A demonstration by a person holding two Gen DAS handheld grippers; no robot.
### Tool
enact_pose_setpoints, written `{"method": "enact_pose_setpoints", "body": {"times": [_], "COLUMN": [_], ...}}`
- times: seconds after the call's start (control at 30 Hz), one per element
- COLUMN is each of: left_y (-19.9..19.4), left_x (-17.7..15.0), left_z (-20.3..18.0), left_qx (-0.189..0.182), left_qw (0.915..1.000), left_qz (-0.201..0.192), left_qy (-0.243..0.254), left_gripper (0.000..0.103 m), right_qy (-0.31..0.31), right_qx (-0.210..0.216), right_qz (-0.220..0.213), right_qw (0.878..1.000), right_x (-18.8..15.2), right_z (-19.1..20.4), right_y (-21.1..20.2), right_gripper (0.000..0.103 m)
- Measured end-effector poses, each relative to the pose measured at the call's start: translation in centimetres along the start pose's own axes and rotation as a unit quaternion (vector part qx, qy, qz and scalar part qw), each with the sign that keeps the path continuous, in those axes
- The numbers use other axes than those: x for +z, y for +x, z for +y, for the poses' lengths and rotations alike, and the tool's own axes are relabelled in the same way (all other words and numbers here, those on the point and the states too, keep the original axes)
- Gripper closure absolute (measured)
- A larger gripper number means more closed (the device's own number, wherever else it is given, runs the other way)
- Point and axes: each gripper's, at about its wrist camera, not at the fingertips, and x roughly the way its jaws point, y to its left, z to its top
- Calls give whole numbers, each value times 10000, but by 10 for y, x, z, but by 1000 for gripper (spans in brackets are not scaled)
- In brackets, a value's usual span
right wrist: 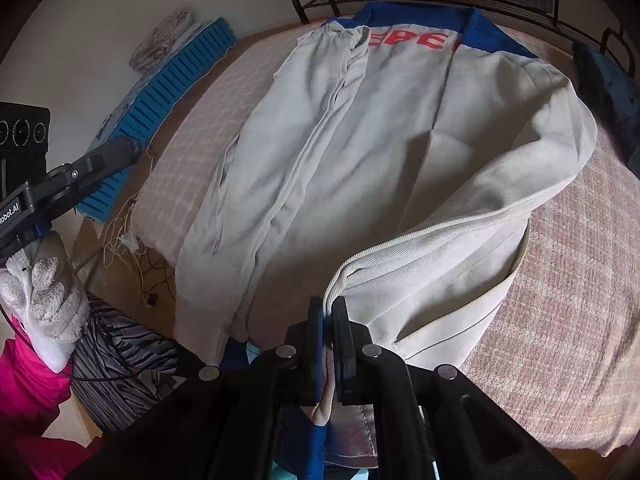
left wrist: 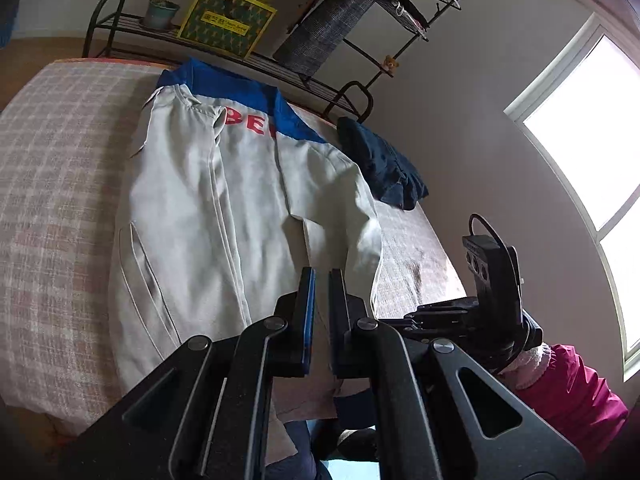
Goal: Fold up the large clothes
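Jacket (right wrist: 360, 160) sleeve pinched between right fingers (right wrist: 340, 336)

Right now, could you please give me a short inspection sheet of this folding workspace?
Surface: checked cover.
Job's things: grey jacket lying flat, blue collar at far end.
Clutter: dark blue garment beside the jacket.
Grippers: right gripper shut on jacket's hem; left gripper shut, with the jacket's edge between its fingers.
Cables: loose cords on floor.
Surroundings: metal rack, plant pot, yellow box, window.
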Motion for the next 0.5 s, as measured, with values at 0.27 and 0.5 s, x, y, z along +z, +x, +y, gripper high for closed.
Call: {"method": "enact_pose_setpoints", "body": {"times": [0.27,0.5], "left_y": [-1,30], "left_x": [-5,-11], "left_z": [41,30], "left_qx": [157,139], "left_qw": [9989,9983], "left_qz": [69,426], "left_qy": [-438,-362], "left_gripper": [101,96], "right_qy": [-128,298], "right_qx": [-198,830], "right_qz": [586,186], "right_qw": [9980,9959], "right_x": [4,-10], "right_z": [3,-17], "right_y": [72,35], "right_gripper": [101,69]}}
